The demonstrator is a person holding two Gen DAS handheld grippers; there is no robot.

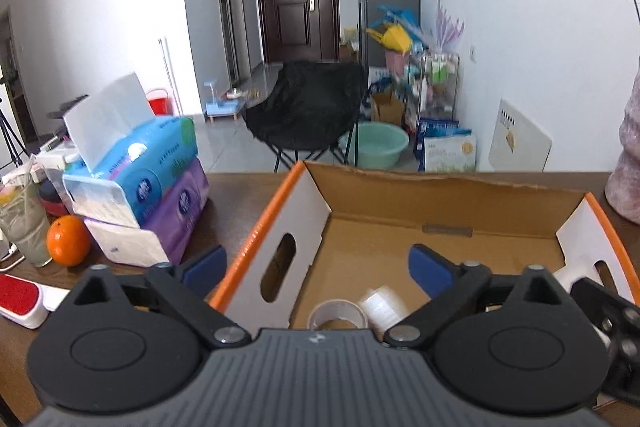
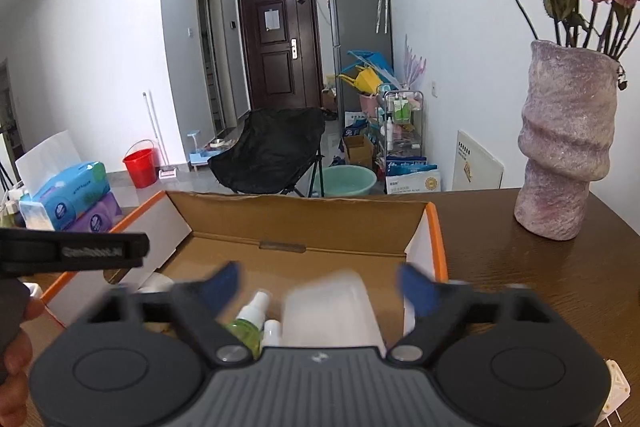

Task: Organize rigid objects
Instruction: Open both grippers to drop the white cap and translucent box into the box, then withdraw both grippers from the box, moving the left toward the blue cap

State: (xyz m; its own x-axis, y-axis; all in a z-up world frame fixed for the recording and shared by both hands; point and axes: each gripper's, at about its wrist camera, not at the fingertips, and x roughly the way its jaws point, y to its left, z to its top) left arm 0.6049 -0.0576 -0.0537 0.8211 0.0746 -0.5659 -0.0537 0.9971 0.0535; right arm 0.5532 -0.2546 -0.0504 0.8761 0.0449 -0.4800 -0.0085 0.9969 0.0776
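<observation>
An open cardboard box (image 1: pixel 256 227) with an orange rim sits on the brown table. In the left wrist view my left gripper (image 1: pixel 316 269) hangs open over the box's left wall, with nothing between its blue pads. Below it in the box lie a clear tape roll (image 1: pixel 338 313) and a white ribbed bottle (image 1: pixel 384 305). In the right wrist view my right gripper (image 2: pixel 320 287) stands open above the box (image 2: pixel 436 239), its pads blurred. Under it lie a green spray bottle (image 2: pixel 250 323), a small white bottle (image 2: pixel 272 331) and a translucent white container (image 2: pixel 328 311), none of them gripped.
Left of the box stand stacked tissue packs (image 1: pixel 160 179), an orange (image 1: pixel 68 241), a glass (image 1: pixel 24 223) and a red lint brush (image 1: pixel 20 297). A pink vase (image 2: pixel 564 143) of dried roses stands on the right. A hand (image 2: pixel 16 347) holds the left gripper.
</observation>
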